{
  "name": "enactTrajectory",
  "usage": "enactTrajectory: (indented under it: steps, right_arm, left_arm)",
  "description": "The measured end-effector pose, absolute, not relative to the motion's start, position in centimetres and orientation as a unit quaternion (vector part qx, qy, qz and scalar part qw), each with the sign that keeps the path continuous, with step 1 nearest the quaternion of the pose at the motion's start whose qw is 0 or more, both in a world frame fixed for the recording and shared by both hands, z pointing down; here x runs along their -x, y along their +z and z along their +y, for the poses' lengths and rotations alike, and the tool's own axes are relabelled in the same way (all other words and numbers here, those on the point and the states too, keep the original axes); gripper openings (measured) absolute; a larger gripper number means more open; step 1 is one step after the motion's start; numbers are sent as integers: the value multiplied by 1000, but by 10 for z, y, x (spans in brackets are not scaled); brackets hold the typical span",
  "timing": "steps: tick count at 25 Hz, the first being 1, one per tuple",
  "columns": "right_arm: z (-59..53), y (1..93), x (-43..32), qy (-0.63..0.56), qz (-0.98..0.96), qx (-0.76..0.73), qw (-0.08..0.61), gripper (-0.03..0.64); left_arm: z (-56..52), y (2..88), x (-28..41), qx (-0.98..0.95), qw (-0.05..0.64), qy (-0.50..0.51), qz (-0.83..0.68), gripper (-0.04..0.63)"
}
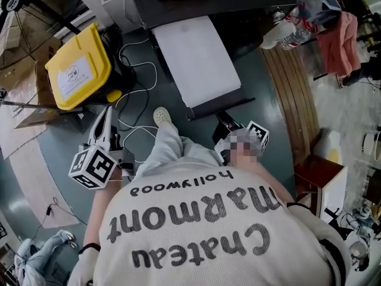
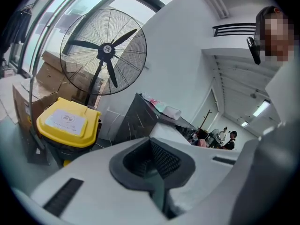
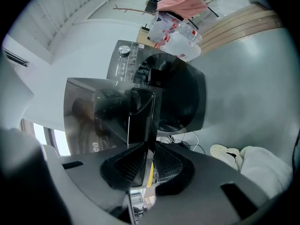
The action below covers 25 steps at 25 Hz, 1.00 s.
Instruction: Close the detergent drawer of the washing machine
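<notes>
The white-topped washing machine (image 1: 196,58) stands in front of me. In the right gripper view it appears turned sideways, with its dark round door (image 3: 183,93) and a control knob (image 3: 124,50). The dark front of the detergent drawer (image 3: 140,116) sticks out from the machine's front. My right gripper (image 3: 145,158) is shut on that drawer front, with a pad on each side of it. In the head view the right gripper (image 1: 228,126) sits just below the machine's front edge. My left gripper (image 1: 107,119) hangs apart at the left, its jaws (image 2: 157,165) together and holding nothing.
A yellow-lidded bin (image 1: 77,67) and cardboard boxes stand to the left, and a big floor fan (image 2: 105,50) behind them. White cables (image 1: 137,94) trail over the floor by my shoe (image 1: 161,116). Wooden boards (image 1: 292,94) lie to the right, and a red stool (image 1: 318,171) stands near them.
</notes>
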State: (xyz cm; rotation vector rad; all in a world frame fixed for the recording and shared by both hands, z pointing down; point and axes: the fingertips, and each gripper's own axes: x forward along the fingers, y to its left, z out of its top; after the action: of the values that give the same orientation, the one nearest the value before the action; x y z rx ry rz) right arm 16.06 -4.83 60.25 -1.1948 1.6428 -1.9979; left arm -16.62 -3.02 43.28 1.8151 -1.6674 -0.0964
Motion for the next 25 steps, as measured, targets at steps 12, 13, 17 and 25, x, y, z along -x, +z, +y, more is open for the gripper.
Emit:
enactTrajectory:
  steps: [12, 13, 17, 25]
  right_arm:
    - [-82, 584, -140, -685, 591, 403, 138, 74]
    - [-84, 586, -138, -687, 587, 405, 136, 74]
    - [-94, 592, -128, -692, 578, 412, 131, 74]
    - [-119, 588, -112, -693, 579, 410, 127, 74]
  left_arm:
    - [-71, 427, 164, -709, 330, -36, -623, 8]
    - [-78, 426, 167, -709, 329, -37, -622, 8]
    - [-99, 425, 181, -712, 326, -43, -620, 8]
    - [-120, 423, 198, -713, 328, -40, -619, 8]
